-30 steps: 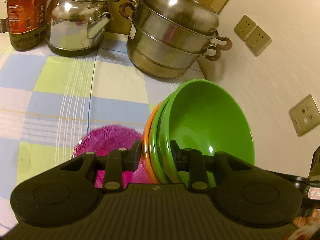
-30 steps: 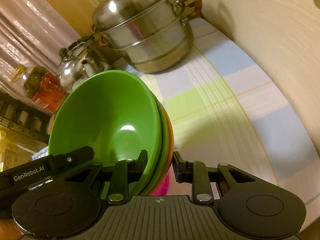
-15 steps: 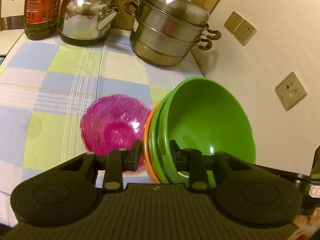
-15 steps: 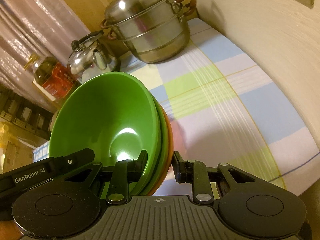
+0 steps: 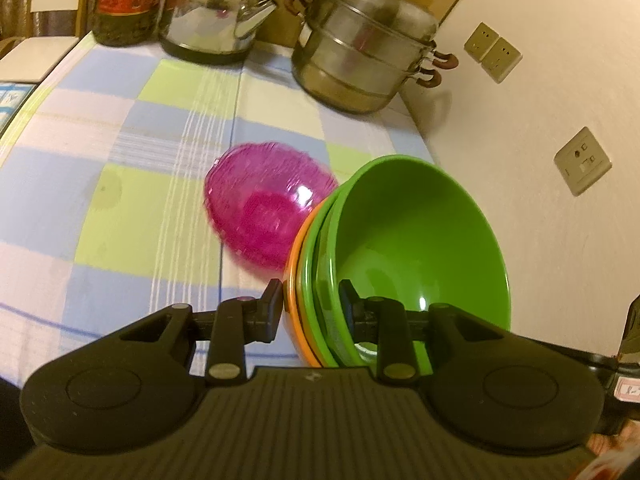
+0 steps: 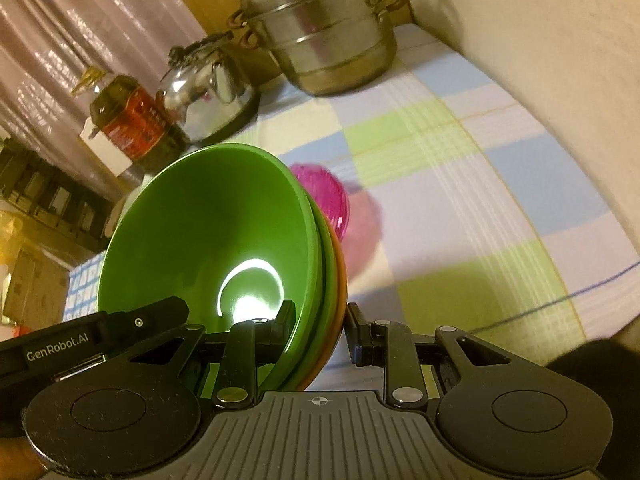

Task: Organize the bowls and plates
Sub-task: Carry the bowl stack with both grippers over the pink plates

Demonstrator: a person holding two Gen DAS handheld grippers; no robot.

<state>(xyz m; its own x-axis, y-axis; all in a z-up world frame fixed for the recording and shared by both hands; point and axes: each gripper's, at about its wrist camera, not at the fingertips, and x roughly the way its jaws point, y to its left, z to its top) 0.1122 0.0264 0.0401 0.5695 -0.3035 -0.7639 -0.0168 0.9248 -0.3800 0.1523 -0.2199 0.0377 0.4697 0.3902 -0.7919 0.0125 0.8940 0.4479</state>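
Both cameras had pulled back and up over the past second, so the pink glass bowl point(image 5: 266, 210) stood clear of the carried stack and more of the checked desk point(image 5: 120, 152) showed. Nearest, the left hand-held gripper point(image 5: 309, 304) was clamped on the rim of the nested bowl stack point(image 5: 416, 240), two green bowls inside an orange one, and the right hand-held gripper point(image 6: 319, 322) pinched the opposite rim; the stack hung tilted in the air above the desk's near edge. Just beyond it, the pink glass bowl sat alone on the cloth around mid-desk. Along the far edge stood an oil bottle point(image 5: 124, 0), a steel kettle point(image 5: 216, 16) and a tiered steamer pot point(image 5: 360, 44). By my reading, the nesting was mostly done; setting the stack down and dealing with the pink bowl remained.
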